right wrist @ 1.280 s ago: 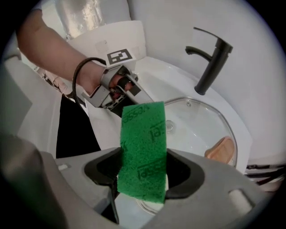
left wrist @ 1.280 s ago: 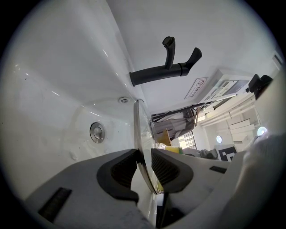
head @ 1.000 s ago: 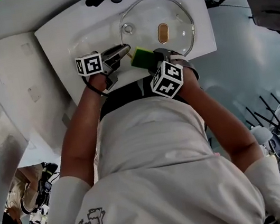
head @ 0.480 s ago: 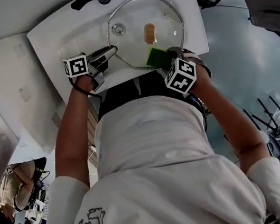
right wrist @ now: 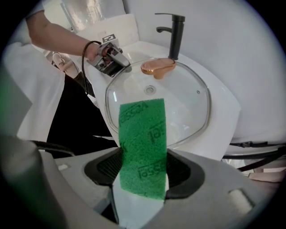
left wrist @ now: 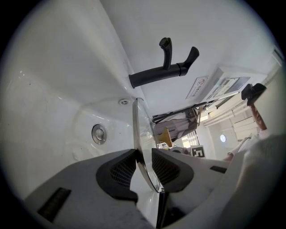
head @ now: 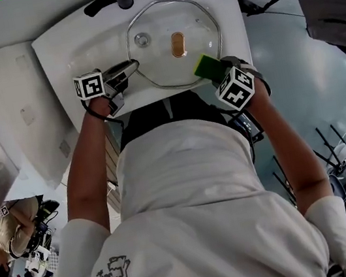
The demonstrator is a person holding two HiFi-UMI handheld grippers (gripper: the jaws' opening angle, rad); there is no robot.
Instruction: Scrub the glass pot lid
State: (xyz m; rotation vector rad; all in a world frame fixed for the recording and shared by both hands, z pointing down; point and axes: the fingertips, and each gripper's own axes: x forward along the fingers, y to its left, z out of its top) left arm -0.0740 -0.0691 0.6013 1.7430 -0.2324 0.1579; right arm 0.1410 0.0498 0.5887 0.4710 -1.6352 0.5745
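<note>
Glass pot lid (head: 161,70) sits over the white sink (head: 70,46). The left gripper (left wrist: 144,161) has its rim between jaws that are just easing apart. The right gripper (right wrist: 143,172) pinches a green scrub sponge (right wrist: 142,143) at the lid's near edge, and it's hard to tell if they actually touch.

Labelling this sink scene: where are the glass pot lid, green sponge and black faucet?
glass pot lid (right wrist: 183,105): right gripper view, clear glass right of centre.
green sponge (right wrist: 143,143): right gripper view, middle of its green face.
black faucet (right wrist: 175,36): right gripper view, its upright column.
</note>
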